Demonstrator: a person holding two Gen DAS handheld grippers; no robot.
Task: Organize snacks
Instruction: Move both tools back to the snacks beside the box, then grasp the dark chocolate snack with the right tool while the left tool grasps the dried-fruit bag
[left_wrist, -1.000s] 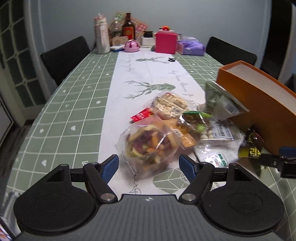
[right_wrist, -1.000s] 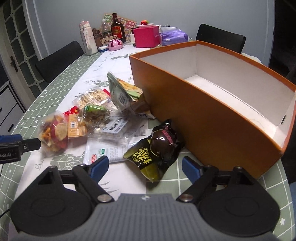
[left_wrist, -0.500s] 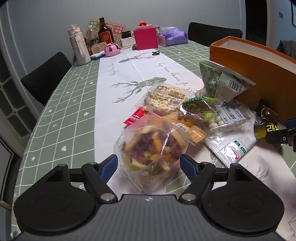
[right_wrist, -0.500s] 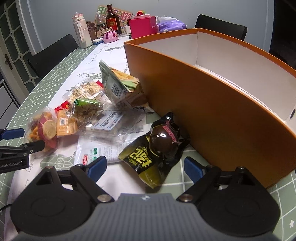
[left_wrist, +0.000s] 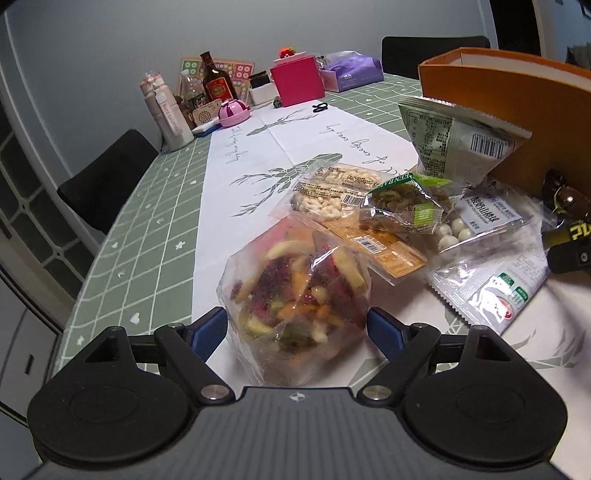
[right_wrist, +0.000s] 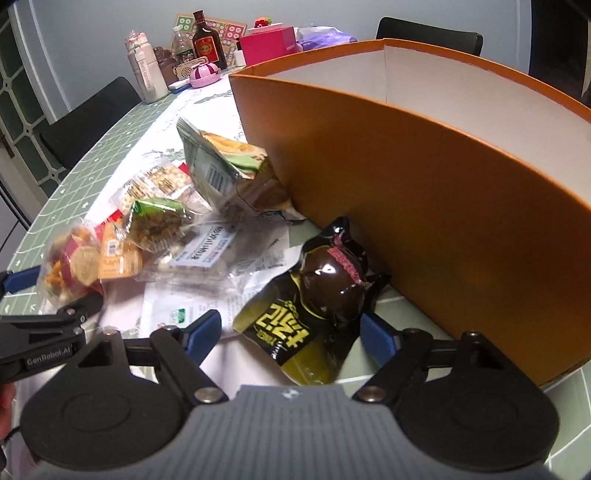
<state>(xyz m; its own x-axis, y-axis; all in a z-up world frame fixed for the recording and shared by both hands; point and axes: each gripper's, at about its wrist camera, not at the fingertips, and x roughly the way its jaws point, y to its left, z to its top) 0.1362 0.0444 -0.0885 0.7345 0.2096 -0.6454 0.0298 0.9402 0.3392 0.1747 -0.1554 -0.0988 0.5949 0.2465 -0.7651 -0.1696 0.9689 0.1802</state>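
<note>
Left tool: my left tool (left_wrist: 297, 328) has its jaws opening, spread wide on either side of the clear bag of mixed fruit chips (left_wrist: 299, 291); the blue fingertips (left_wrist: 207, 328) stand at the bag's flanks and I see no squeeze on the film.
Right tool: my right tool (right_wrist: 288, 334) has its jaws closing around the black and yellow snack pouch (right_wrist: 314, 295); the pouch lies between the fingers, the pads not yet pressed on it.
Fruit chip bag: it sits on the white runner of the tabletop (left_wrist: 147, 221), nearest me in the pile.
Black pouch: it lies on the tabletop just beside the orange box (right_wrist: 424, 177), touching its near wall.
Orange box: open on top, white inside; I cannot see its floor.
Other snacks: a bag of pale puffs (left_wrist: 328, 192), a green-topped nut packet (left_wrist: 402, 203) and a grey-green packet (left_wrist: 450, 144) leaning on the box.
</note>
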